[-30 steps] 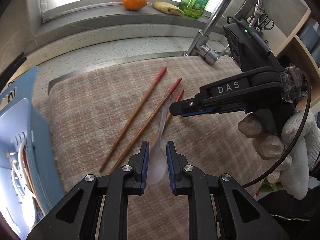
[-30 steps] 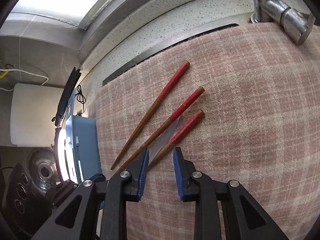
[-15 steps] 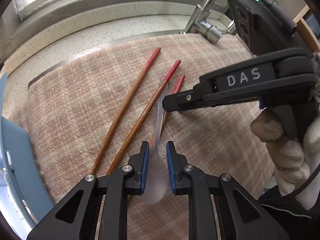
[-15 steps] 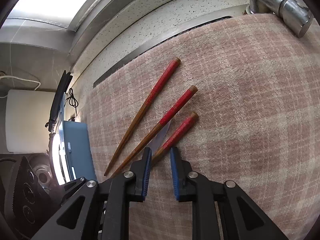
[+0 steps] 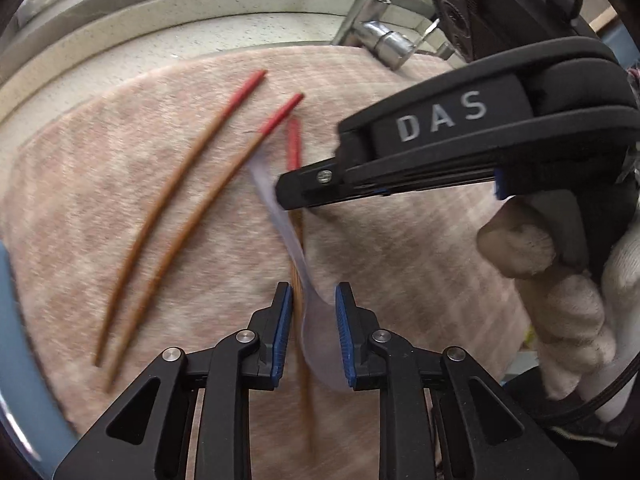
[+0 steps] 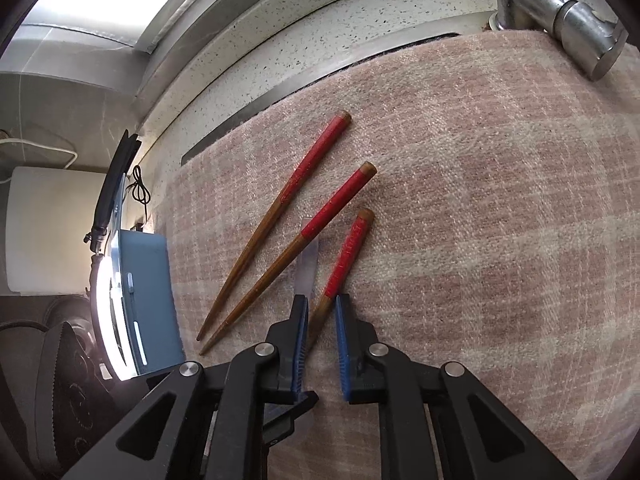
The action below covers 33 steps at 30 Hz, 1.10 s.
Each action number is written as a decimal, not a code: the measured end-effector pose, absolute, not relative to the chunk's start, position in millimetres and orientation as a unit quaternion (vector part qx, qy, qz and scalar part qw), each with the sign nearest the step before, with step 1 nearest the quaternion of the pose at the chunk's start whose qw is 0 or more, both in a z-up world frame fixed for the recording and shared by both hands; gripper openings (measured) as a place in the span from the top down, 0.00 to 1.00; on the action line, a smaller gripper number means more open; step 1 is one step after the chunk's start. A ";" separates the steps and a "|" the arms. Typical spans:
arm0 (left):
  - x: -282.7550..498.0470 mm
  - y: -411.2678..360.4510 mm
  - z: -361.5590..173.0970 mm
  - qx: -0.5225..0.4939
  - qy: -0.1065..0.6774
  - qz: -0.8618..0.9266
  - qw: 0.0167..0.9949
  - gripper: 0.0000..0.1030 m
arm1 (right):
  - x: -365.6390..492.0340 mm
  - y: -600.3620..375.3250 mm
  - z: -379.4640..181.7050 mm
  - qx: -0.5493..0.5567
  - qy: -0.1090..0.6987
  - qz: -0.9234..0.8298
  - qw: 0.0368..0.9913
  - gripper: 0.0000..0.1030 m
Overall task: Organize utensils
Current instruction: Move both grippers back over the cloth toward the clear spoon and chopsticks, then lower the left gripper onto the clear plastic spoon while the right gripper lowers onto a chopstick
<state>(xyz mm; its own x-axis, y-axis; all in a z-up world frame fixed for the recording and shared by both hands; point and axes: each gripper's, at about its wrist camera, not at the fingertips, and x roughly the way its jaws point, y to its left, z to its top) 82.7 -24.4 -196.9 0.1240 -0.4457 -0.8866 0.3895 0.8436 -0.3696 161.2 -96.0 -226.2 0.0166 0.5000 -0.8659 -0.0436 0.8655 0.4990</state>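
Note:
Three red-tipped wooden chopsticks (image 6: 280, 208) lie on a pink checked cloth (image 6: 480, 240) with a clear plastic spoon (image 5: 316, 336) among them. My left gripper (image 5: 310, 308) is closed on the spoon's bowl, the handle (image 6: 308, 264) pointing away. My right gripper (image 6: 322, 310) has its jaws closed around the nearest chopstick (image 6: 346, 256), near where the red end meets the wood. In the left wrist view the right gripper (image 5: 288, 196) comes in from the right over that chopstick (image 5: 294, 144).
A blue utensil holder (image 6: 148, 300) stands at the cloth's left edge. A chrome tap (image 6: 560, 12) rises at the back right. A speckled counter (image 6: 320, 32) and window sill run behind the cloth.
Both grippers moved closer to the cloth. The right gripper's jaws narrowed from open onto the nearest chopstick. The left stayed closed on the spoon, whose handle swung.

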 end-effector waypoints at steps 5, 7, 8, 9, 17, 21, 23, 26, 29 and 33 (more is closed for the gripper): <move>79.5 -40.8 -196.9 -0.010 0.592 -0.265 0.761 0.82 | 160.7 -101.1 -225.0 0.149 0.675 0.192 0.696 0.88; 80.0 -36.0 -197.9 -0.020 0.595 -0.258 0.761 0.82 | 161.1 -103.3 -225.3 0.144 0.675 0.190 0.699 0.91; 79.1 -30.6 -197.2 -0.023 0.596 -0.255 0.761 0.82 | 160.8 -104.9 -226.4 0.144 0.674 0.191 0.699 0.91; 79.0 -26.4 -196.9 -0.028 0.596 -0.252 0.762 0.82 | 160.5 -105.5 -227.5 0.144 0.673 0.192 0.699 0.91; 81.3 -3.5 -196.9 -0.029 0.596 -0.227 0.770 0.82 | 159.7 -95.0 -229.0 0.096 0.673 0.195 0.707 0.91; 73.4 3.5 -191.2 -0.037 0.591 -0.238 0.770 0.82 | 157.6 -92.7 -229.1 0.085 0.679 0.199 0.701 0.91; 70.1 5.2 -188.1 -0.035 0.588 -0.237 0.773 0.82 | 154.9 -92.5 -227.9 0.075 0.682 0.200 0.700 0.91; 62.6 11.1 -180.6 -0.042 0.584 -0.239 0.774 0.82 | 151.1 -92.3 -226.0 0.061 0.685 0.203 0.697 0.90; 57.9 16.5 -178.9 -0.048 0.587 -0.245 0.770 0.82 | 146.3 -97.1 -226.5 0.077 0.696 0.210 0.683 0.88; 48.9 20.1 -180.0 -0.035 0.590 -0.247 0.768 0.82 | 137.8 -116.0 -223.4 0.115 0.695 0.216 0.676 0.88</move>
